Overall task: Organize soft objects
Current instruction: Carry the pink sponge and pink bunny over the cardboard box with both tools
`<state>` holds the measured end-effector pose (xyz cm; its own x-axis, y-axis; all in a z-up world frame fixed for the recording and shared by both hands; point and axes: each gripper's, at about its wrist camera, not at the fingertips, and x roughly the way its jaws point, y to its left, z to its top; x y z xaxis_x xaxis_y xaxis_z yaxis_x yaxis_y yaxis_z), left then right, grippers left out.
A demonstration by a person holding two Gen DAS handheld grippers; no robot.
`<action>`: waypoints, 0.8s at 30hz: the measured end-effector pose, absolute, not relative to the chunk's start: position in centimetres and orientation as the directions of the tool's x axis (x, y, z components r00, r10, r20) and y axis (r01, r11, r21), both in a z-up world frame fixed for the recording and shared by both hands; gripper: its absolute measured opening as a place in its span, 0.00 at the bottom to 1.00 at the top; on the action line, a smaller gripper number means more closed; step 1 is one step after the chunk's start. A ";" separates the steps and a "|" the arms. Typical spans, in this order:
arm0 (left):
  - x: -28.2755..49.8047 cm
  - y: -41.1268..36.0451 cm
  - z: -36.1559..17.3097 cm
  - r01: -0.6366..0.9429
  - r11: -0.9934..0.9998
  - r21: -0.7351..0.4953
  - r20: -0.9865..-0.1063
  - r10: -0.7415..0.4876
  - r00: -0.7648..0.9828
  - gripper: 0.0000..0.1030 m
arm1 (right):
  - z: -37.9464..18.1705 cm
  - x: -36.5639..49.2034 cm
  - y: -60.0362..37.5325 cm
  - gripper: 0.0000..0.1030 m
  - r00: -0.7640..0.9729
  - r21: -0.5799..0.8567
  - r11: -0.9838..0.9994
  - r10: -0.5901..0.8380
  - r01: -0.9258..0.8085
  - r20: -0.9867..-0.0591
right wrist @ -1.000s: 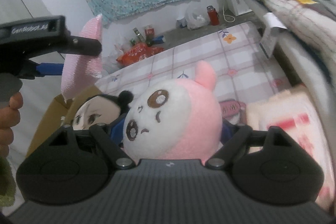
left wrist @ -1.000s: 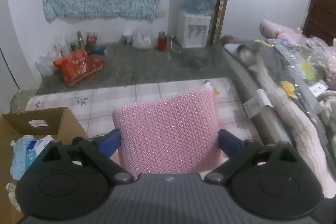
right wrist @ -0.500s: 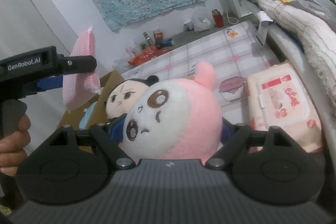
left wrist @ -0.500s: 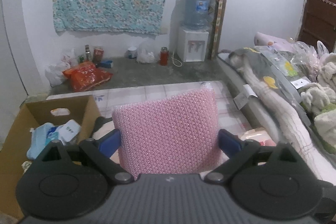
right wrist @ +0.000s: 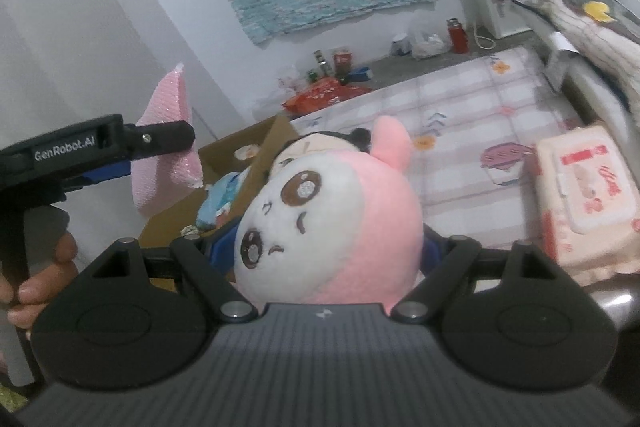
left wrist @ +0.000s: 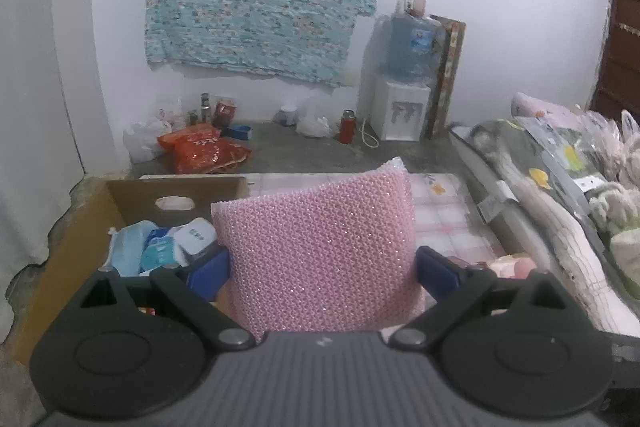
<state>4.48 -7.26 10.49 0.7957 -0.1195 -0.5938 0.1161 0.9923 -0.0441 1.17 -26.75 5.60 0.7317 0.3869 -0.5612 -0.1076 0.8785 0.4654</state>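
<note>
Pink sparkly knit pad (left wrist: 320, 251)

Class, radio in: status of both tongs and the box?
Left tongs shut on pink sponge. Right tongs shut on pink plush. Cardboard box open, partly filled; nothing blocking.

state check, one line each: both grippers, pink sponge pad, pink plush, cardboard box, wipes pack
left gripper: shut on the pink sponge pad.
pink sponge pad: held upright, in the air by the box.
right gripper: shut on the pink plush.
pink plush: held, face tilted.
cardboard box: open, packets inside.
wipes pack: lying flat on the mat, lid shut.
</note>
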 end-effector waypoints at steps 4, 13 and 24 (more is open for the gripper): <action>3.7 -3.7 11.0 0.088 0.995 -0.043 -0.574 -0.097 0.813 0.96 | 7.0 1.3 -24.4 0.81 0.719 0.463 0.873 0.419 -0.153 -0.555; 5.3 9.1 10.7 0.057 0.997 -0.045 -0.656 -0.072 0.751 0.96 | 10.7 4.2 -16.1 0.81 0.627 0.501 0.806 0.573 -0.315 -0.528; 12.0 17.3 1.2 0.043 0.999 -0.018 -0.871 -0.037 0.489 0.96 | 10.9 10.9 -4.1 0.81 0.472 0.491 0.768 0.640 -0.410 -0.607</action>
